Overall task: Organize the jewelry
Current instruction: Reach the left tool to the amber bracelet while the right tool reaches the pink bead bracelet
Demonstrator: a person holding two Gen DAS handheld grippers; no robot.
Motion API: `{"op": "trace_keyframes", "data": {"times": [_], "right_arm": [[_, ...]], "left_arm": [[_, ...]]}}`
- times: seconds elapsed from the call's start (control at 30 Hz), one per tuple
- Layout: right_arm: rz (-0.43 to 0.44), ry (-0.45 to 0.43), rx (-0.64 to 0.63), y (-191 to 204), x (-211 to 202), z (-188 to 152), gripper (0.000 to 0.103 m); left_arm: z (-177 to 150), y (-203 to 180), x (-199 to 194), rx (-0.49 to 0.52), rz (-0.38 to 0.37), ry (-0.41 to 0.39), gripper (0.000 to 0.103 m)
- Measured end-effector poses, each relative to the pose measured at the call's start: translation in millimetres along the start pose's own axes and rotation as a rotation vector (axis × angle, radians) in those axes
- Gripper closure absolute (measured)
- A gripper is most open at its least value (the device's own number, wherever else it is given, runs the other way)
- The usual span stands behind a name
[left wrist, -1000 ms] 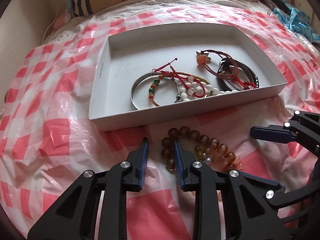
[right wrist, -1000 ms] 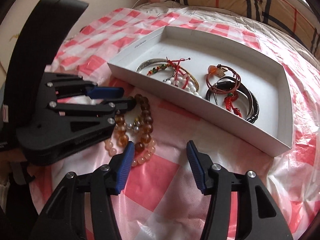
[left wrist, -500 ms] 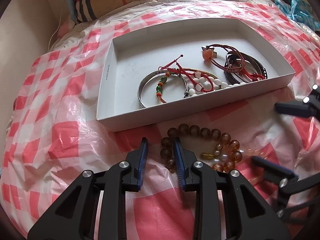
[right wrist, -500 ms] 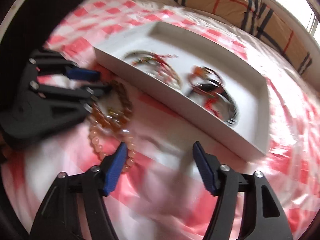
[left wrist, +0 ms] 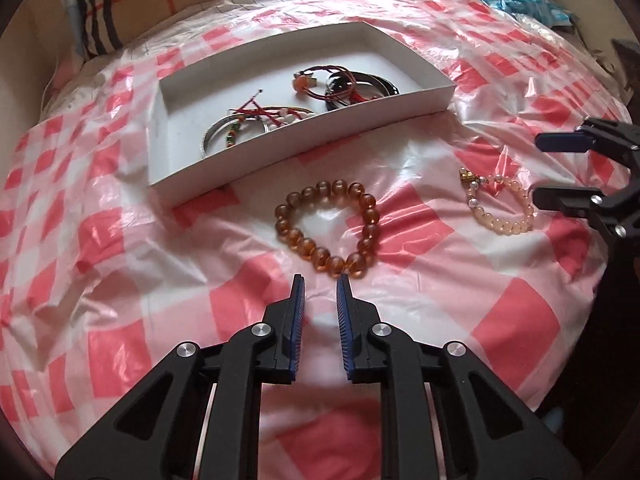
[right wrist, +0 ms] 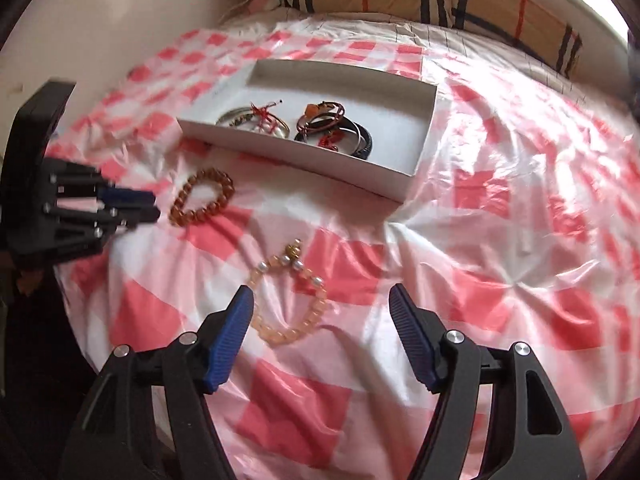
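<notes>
Left gripper [left wrist: 320, 294] closing, nothing held; brown bracelet [left wrist: 326, 234] left just beyond tips. Right gripper [right wrist: 322, 304] spread wide, empty, over pale bracelet [right wrist: 286, 300]. White box [left wrist: 160, 152] near. Risk: slippery plastic sheet [left wrist: 420, 300] pinched with beads, bracelet dragged.

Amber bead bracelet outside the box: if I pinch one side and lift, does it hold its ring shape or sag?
The amber bead bracelet probably sags: separate round beads, already lying heart-shaped. Glossy beads may slip between the pads. The left gripper is closing, nothing between its jaws.
</notes>
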State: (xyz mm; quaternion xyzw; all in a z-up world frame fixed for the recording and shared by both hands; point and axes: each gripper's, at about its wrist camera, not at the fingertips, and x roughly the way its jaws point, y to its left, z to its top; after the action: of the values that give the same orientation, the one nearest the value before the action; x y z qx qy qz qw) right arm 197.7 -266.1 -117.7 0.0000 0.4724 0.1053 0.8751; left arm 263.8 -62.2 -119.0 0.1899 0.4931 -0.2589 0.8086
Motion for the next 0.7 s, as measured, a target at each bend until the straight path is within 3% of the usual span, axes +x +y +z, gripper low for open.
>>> {"op": "trace_keyframes", "data": {"times": [0.03, 0.1, 0.2, 0.3, 0.37, 0.43, 0.47, 0.57, 0.7], "right_arm": [[0.012, 0.005, 0.013, -2, 5, -1, 0.050], [0.039, 0.018, 0.039, 0, 13, 0, 0.063], [0.056, 0.018, 0.031, 7, 15, 1, 0.070], [0.028, 0.068, 0.002, 13, 30, -1, 0.070], [0.003, 0.077, -0.029, 20, 35, -2, 0.070], [0.017, 0.072, -0.045, 24, 35, -4, 0.087], [0.030, 0.069, -0.044, 25, 35, -5, 0.092], [0.099, 0.041, 0.009, 22, 31, -8, 0.094], [0.221, -0.033, 0.105, 15, 14, -12, 0.094]], "left_arm": [[0, 2, -2, -0.011, 0.001, -0.006, 0.088], [4, 5, -3, -0.038, 0.015, -0.035, 0.086], [17, 3, 7, -0.057, 0.018, -0.066, 0.083], [29, -2, 26, -0.049, 0.090, -0.072, 0.074], [31, -5, 39, -0.044, 0.099, -0.051, 0.073], [27, -10, 44, -0.014, 0.110, -0.045, 0.079], [26, -11, 42, -0.003, 0.094, -0.038, 0.092], [20, -14, 31, 0.004, 0.063, -0.044, 0.092], [4, -11, 3, -0.070, -0.031, -0.098, 0.093]]}}
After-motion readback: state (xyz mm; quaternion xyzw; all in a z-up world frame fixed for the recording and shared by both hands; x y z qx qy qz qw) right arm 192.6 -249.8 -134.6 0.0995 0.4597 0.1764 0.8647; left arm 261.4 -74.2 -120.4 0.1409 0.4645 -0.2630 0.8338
